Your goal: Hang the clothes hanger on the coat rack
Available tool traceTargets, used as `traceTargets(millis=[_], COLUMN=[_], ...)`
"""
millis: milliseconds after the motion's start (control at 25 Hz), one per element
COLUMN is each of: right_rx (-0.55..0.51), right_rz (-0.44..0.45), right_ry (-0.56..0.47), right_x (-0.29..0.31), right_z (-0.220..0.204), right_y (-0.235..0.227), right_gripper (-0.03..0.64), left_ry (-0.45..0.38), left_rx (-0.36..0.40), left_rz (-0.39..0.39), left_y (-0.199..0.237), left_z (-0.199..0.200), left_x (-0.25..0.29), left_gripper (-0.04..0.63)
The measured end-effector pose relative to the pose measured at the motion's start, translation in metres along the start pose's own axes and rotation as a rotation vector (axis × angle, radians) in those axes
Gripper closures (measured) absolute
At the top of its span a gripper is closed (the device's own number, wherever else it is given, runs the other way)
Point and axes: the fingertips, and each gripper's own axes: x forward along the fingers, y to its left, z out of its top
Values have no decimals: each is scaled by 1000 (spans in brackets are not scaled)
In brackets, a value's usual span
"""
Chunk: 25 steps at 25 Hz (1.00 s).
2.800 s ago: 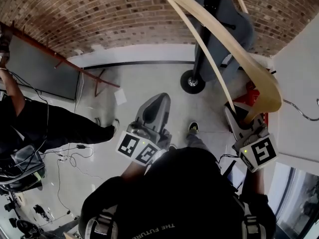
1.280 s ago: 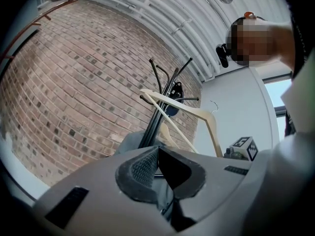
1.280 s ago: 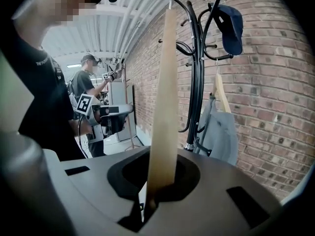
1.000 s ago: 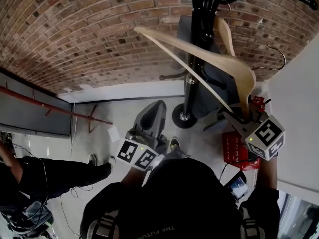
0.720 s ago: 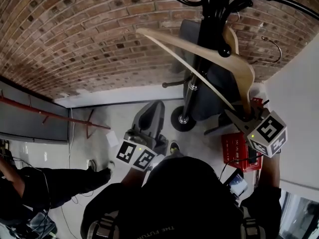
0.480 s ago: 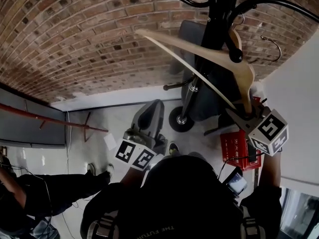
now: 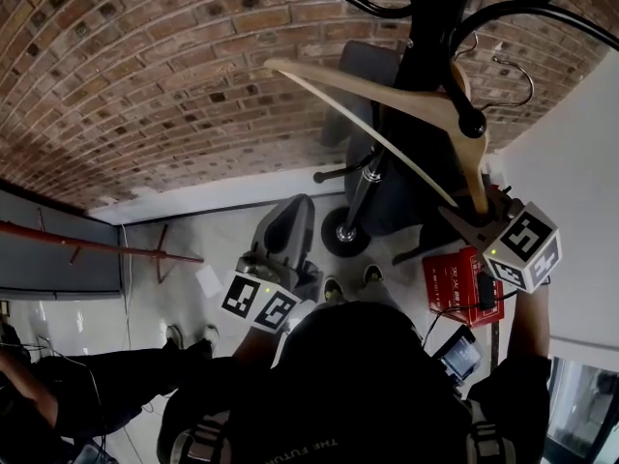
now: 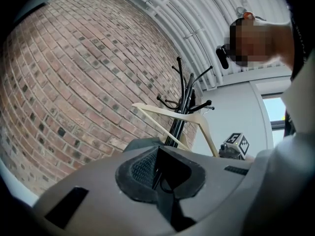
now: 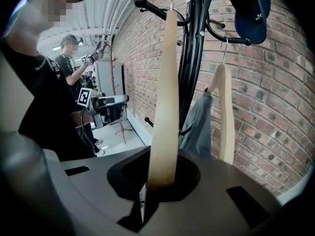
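- A curved red brick wall (image 7: 145,85) is seen behind, with a pale floor (image 7: 193,245) below it and a white wall (image 7: 571,182) to the right.
- The black coat rack (image 7: 428,42) is set close to the bricks; its top is cut off in the head view.
- And the wooden hanger (image 7: 387,90) is up at the rack. It is held by the end of one arm, tilted across the pole, with a ball-tipped peg (image 7: 472,124) crossing in front of it.
- The right gripper (image 7: 467,216) is clamped tight on that hanger arm, as shown plainly in its own view.
- The hanger's wire hook (image 7: 513,80) is seen against the white wall, apart from the rack's arms.
- The left gripper (image 7: 290,216) is held low beside the rack, jaws pressed together with nothing between them.
- A red crate (image 7: 455,283) is seen on the floor by the base; its contents cannot be made out.
- A second hanger (image 9: 225,117) and a grey garment (image 9: 197,127) are hung on the rack, with a dark cap (image 9: 251,11) above them.
- Another person (image 9: 71,63) is glimpsed further along the wall, partly hidden.
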Motion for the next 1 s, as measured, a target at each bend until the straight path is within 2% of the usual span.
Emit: traceTargets(millis=[560,1000], right_rx=[-17,-35], right_rz=[36,28], right_ry=[84,136], right_x=[20,32], right_z=[-3,-10], right_y=[-7,-12], right_gripper=[589,589], left_ry=[0,0], left_rx=[-3,-5], left_rz=[9,30], left_y=[13,19], left_z=[1,1], left_x=[1,-4], left_gripper=[575,574])
